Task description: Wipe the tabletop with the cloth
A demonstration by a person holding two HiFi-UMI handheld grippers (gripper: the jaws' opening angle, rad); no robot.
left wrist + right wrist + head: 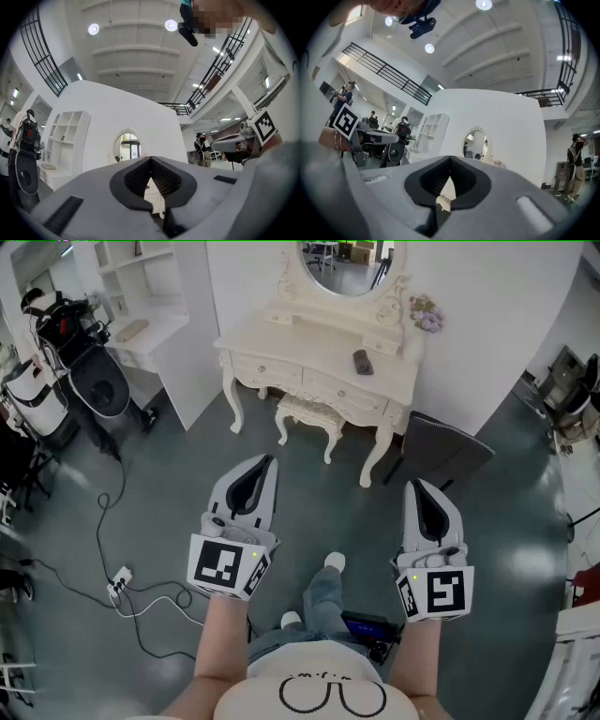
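Starting at the left, a black cart [94, 371] and a white shelf [141, 296] stand by the wall, and a cable [117, 585] trails over the floor, all well clear of where I'm working. My left tongs [268, 461] hang in the air in front of me at about waist height, pointing toward the dresser. In the left gripper view [150, 160] the tips meet and there's nothing between them, so they're shut and empty. I judge I'm carrying them this way only because I'm standing back from the furniture with nothing to pick up yet. Ahead is the cream tabletop [309, 334] with a stool [309, 413] tucked under its middle and an oval mirror [347, 263] above it. This is the surface to be wiped, and it's well out of reach from here. I can't make out a cloth anywhere. The only loose item is a small dark thing [362, 362] lying toward the right of the tabletop, and it's too small to say whether it is the cloth. A bunch of flowers [427, 317] sits at the right corner. My right tongs [413, 486] are held level with the left ones, and the right gripper view [449, 160] shows them closed tight on nothing. A dark panel [445, 451] leans just right of the dresser. Wiping hasn't begun, and I'd need to step closer and find the cloth first.
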